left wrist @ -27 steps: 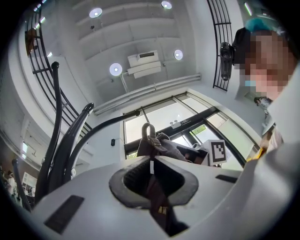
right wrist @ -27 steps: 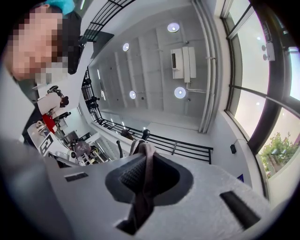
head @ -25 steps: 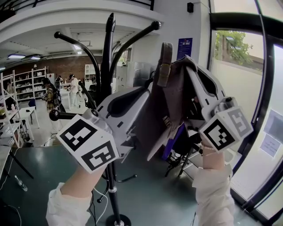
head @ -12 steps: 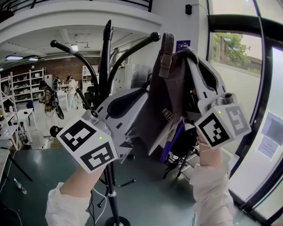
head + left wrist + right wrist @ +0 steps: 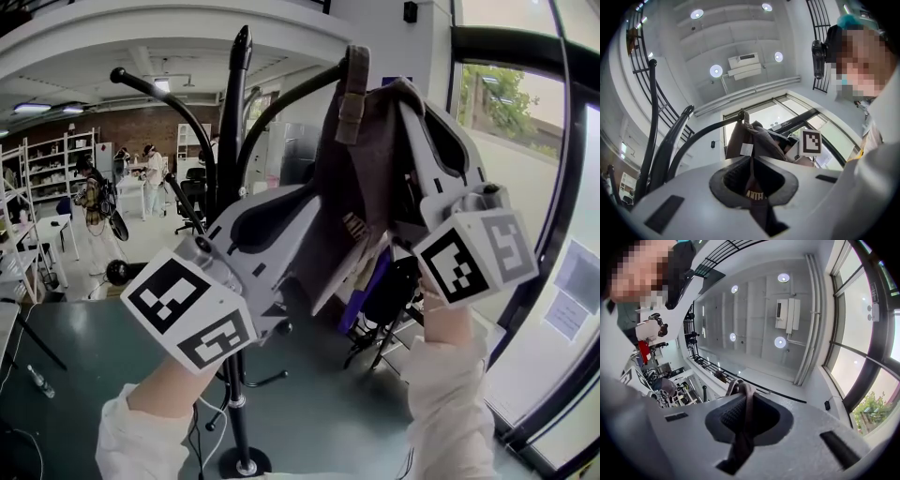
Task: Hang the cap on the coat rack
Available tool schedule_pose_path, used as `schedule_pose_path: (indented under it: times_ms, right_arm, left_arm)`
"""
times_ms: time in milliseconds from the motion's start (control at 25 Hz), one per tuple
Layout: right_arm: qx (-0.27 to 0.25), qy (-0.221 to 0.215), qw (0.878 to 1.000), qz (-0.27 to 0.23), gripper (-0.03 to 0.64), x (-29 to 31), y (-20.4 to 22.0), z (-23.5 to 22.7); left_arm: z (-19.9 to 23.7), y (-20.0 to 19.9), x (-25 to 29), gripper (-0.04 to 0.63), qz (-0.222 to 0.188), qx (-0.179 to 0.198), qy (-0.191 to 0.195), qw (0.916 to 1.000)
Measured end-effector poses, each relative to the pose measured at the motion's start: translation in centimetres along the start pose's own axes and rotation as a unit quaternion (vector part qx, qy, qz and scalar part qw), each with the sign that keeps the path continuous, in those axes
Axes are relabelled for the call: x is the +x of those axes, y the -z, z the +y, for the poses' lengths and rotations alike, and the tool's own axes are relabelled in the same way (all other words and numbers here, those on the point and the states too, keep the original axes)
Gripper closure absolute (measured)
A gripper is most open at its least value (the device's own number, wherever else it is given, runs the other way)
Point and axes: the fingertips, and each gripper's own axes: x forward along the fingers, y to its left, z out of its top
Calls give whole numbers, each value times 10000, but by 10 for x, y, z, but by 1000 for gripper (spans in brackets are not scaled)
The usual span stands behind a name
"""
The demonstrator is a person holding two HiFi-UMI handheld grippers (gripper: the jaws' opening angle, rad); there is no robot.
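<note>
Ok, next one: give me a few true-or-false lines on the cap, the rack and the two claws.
1. The left claw and the right claw are both shut on the cap. True.
2. The cap is bright red. False: it is brown.
3. The rack is black. True.
4. The cap lies on the floor. False: it is held up high, at the tip of a curved hook of the rack.
5. Other people stand far behind the rack. True.
</note>
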Motion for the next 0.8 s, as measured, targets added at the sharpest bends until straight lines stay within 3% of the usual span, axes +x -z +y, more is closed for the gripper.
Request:
schedule_pose_path:
  times_ms: [440, 800]
  right_arm:
    - [127, -211, 9996, 150, 600, 11, 13, 5]
    - [5, -262, 9989, 390, 600, 17, 32, 31]
  left_arm:
    - [-4, 2, -1, 563, 116, 79, -85, 9999]
    - [0, 20, -25, 563, 315, -212, -168, 9991]
